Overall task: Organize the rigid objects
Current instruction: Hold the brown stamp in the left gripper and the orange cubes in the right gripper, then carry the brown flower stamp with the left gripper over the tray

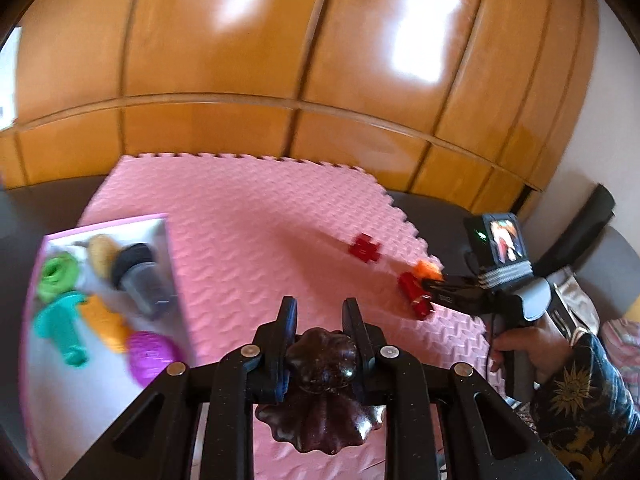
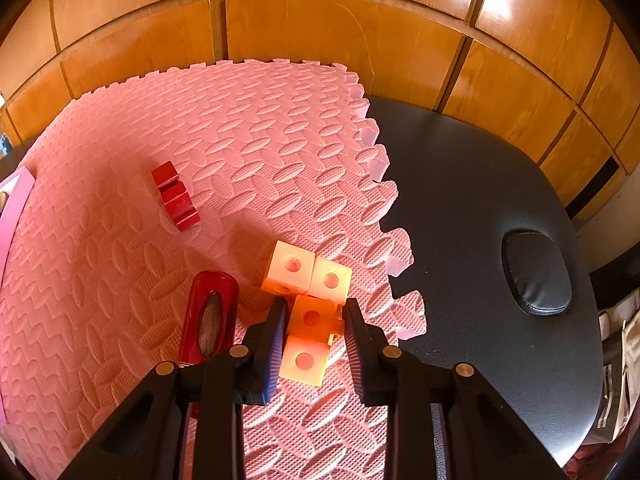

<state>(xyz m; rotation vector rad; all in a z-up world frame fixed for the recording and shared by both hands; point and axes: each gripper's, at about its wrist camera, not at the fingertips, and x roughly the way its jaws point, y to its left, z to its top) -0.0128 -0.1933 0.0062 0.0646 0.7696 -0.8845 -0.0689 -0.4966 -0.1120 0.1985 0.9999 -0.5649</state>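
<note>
The left gripper (image 1: 320, 344) pinches a dark brown shell-shaped piece (image 1: 320, 396) between its pads, raised over the pink mat (image 1: 248, 216). The white tray (image 1: 80, 392) lies to its left, already holding a purple ball (image 1: 150, 356), a teal piece (image 1: 60, 328) and a jar (image 1: 140, 280). Carry the shell over a bare part of the tray and lower it before letting go. Farther right, the right gripper (image 2: 316, 322) is pressed onto an orange holed block (image 2: 312, 318) beside a red ring (image 2: 210, 314); a red notched block (image 2: 176, 196) waits beyond.
</note>
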